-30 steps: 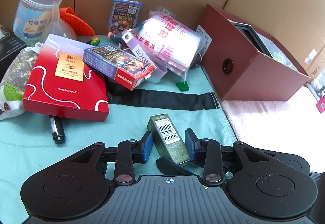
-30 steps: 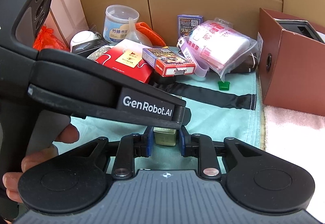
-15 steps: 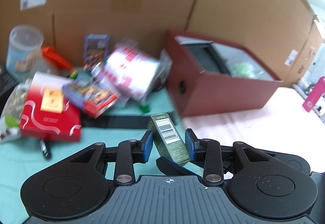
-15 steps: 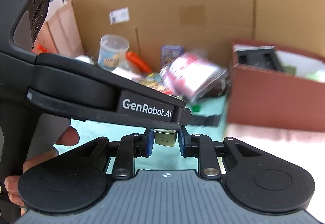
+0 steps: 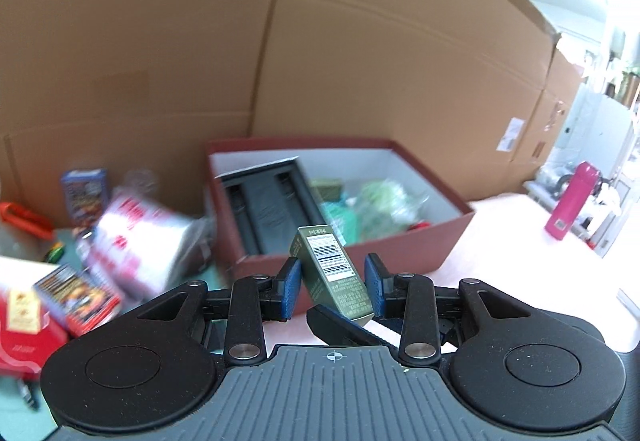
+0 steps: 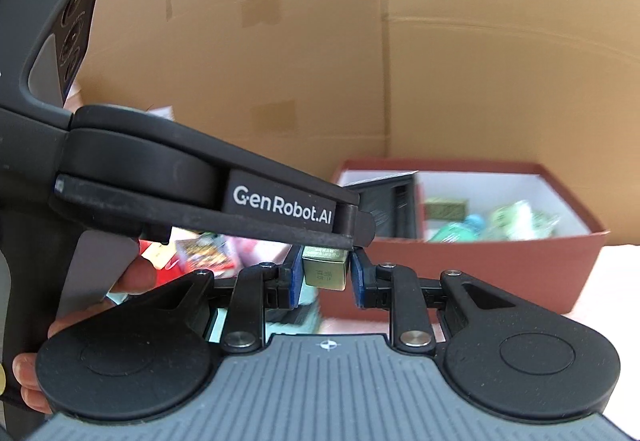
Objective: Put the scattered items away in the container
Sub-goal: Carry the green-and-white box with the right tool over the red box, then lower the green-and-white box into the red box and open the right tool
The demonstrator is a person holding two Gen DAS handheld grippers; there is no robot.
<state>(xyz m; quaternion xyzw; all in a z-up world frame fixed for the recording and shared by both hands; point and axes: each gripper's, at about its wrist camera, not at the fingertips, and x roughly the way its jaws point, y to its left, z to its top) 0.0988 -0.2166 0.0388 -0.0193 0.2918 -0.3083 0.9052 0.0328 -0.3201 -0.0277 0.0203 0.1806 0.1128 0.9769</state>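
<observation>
- Carrying the olive-green carton (image 5: 332, 273) clamped between both my left gripper (image 5: 333, 283) and right gripper (image 6: 325, 273), I've lifted it off the cloth.
- Red box (image 5: 420, 241) now sits at twelve o'clock, just ahead; dropping in comes next.

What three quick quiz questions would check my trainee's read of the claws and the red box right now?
1. True or false: the red box is empty.
2. What is clamped in the left claw? A a spoon; B a small green box; C a cup.
3. Fill in: in the left wrist view, that clamped item sits ___ (upright or tilted).
Key: 1 false, several items lie inside; 2 B; 3 tilted.
</observation>
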